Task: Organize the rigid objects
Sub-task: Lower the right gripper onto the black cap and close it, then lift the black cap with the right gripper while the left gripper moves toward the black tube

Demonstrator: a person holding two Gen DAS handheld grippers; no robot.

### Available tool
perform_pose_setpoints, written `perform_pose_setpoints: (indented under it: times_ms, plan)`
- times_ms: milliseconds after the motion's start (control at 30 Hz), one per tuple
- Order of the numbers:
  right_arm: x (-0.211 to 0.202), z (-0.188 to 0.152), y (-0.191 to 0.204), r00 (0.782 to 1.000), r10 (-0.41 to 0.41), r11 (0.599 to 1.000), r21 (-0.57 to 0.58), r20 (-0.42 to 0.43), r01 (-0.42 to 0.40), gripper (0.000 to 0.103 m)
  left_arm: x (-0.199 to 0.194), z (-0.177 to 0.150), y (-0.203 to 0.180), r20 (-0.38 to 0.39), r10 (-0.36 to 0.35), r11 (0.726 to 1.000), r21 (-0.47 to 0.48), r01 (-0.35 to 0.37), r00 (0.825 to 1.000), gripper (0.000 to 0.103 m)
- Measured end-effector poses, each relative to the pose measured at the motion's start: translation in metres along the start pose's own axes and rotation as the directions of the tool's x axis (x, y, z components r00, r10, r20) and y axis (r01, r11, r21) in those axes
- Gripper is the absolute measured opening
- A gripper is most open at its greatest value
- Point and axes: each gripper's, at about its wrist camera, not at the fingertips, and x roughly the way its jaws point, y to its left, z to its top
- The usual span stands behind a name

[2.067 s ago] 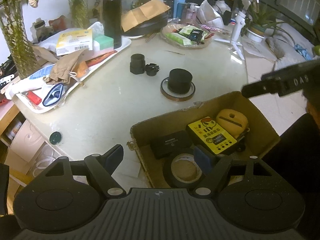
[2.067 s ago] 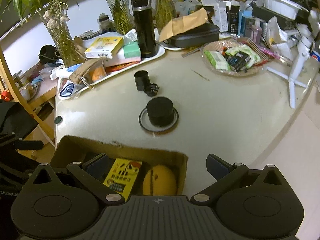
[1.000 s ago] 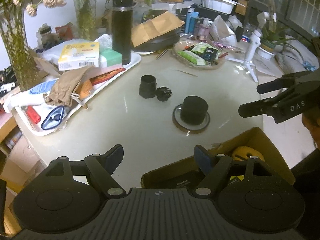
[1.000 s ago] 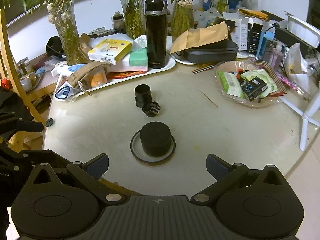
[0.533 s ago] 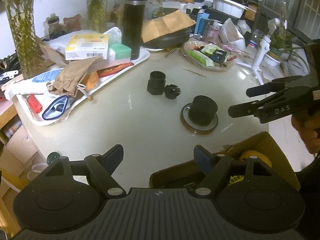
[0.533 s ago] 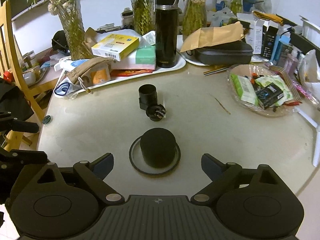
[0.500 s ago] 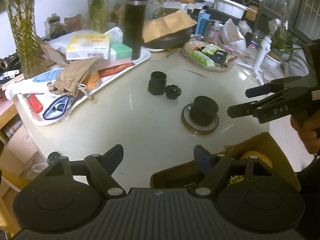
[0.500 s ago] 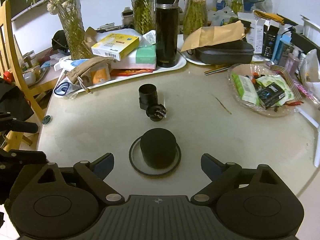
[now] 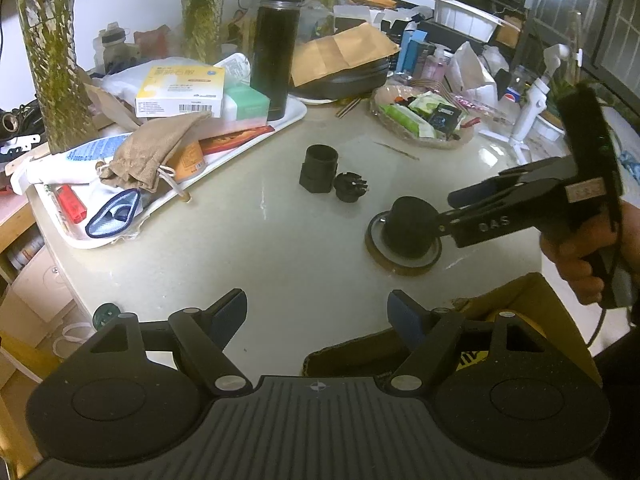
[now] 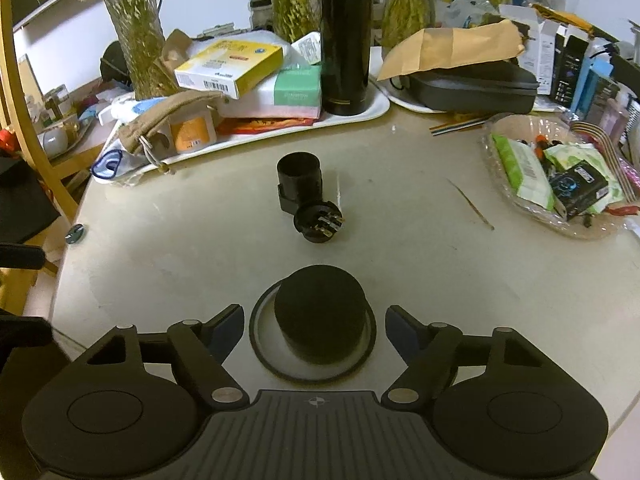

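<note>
Your right claw (image 10: 315,326) wide open, straddling squat black matte cylinder (image 10: 320,312) inside tape ring (image 10: 264,344) on counter (image 10: 440,264), lined up for grab. Left claw (image 9: 318,316) open, empty, beside cardboard box (image 9: 536,300).

A tall black cylindrical flask (image 10: 346,42) is stood upright on a long white tray (image 10: 376,110), beside a yellow-and-white carton (image 10: 230,66) stacked on a green-and-white box (image 10: 298,88). A shallow clear dish (image 10: 596,234) of green packets is placed well apart, at the right.
</note>
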Motion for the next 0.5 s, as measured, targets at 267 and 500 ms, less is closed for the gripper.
perform_pose_setpoints:
  times_ms: [267, 500]
  plan:
    - [0.026, 0.005, 0.003, 0.998, -0.01, 0.999, -0.042, -0.062, 0.008, 0.061, 0.001, -0.001, 0.0, 0.0, 0.0, 1.0, -0.005, 0.0, 1.0, 0.077]
    - [0.026, 0.005, 0.001, 0.998, -0.014, 0.999, -0.038, -0.063, 0.012, 0.059, 0.002, -0.001, -0.001, 0.002, 0.001, 1.0, 0.002, -0.001, 1.0, 0.077]
